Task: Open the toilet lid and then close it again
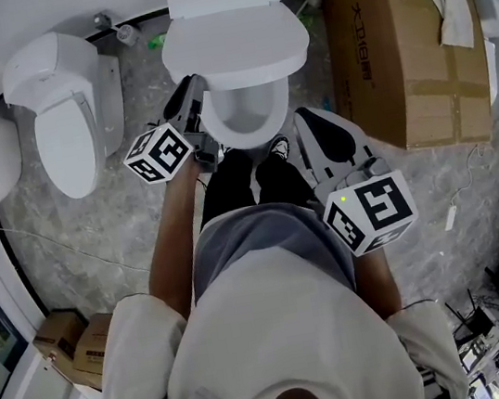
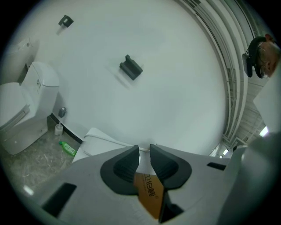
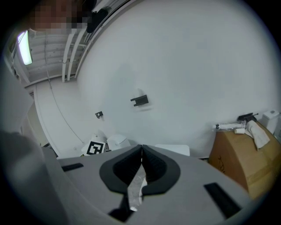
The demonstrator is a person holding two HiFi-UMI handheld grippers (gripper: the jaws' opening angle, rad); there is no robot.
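White lid (image 1: 235,50) stood part-raised over the middle toilet (image 1: 254,118) in the head view. We judged the left gripper (image 1: 191,90) was set at its left edge to lift it. Only the left gripper view showed us those jaws pinching that thin rim. Right gripper view: the right gripper (image 3: 141,150) had its jaws pressed together, empty, held clear.

Head view: bright, even light from above, shadows soft and short. The toilet lid (image 1: 235,50) is nearly blown out and I get little surface detail. Straight lines bow hard toward the edges. Both gripper views have black vignetting in the corners, and the wall (image 2: 175,79) reads flat white. A strip lamp (image 3: 24,46) flares at upper left in the right gripper view. The left gripper (image 2: 144,148) sits close to the lens and looks slightly soft.
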